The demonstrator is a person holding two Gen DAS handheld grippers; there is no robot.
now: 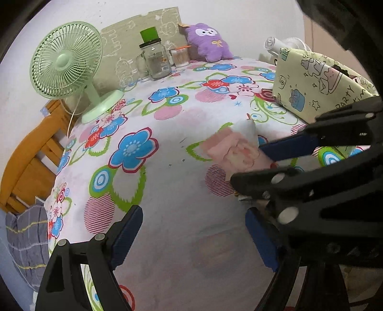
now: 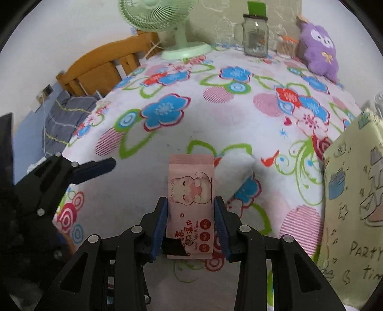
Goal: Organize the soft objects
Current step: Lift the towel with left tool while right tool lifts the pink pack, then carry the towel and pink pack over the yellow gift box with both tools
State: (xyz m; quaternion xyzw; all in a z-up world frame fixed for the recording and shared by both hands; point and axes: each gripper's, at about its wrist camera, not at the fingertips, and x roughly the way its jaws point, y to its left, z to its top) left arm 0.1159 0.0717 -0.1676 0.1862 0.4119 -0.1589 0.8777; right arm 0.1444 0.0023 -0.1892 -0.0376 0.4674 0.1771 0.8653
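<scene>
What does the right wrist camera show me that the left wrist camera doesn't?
Only the right wrist view shows the cat print and lettering on the pink wipes pack, clamped between the right gripper pads. Only the left wrist view shows the left gripper open with nothing between its pads, and a white fan behind the bag. Both show the green fan, glass jar, purple plush toy and yellow bag.

The wipes pack point(image 2: 190, 203) sits between the right tongs point(image 2: 190, 226), above the desk point(image 2: 215, 124). Just behind it to the right lies a small pillow point(image 2: 235, 165). The gift bag point(image 2: 354, 203) stands at the right edge. Along the back stand the fan point(image 2: 177, 31), jar point(image 2: 255, 36), cotton swab cup point(image 2: 286, 46) and plush toy point(image 2: 319, 51), left to right. The left tongs point(image 1: 194, 235) are near the front, left of the pack.
</scene>
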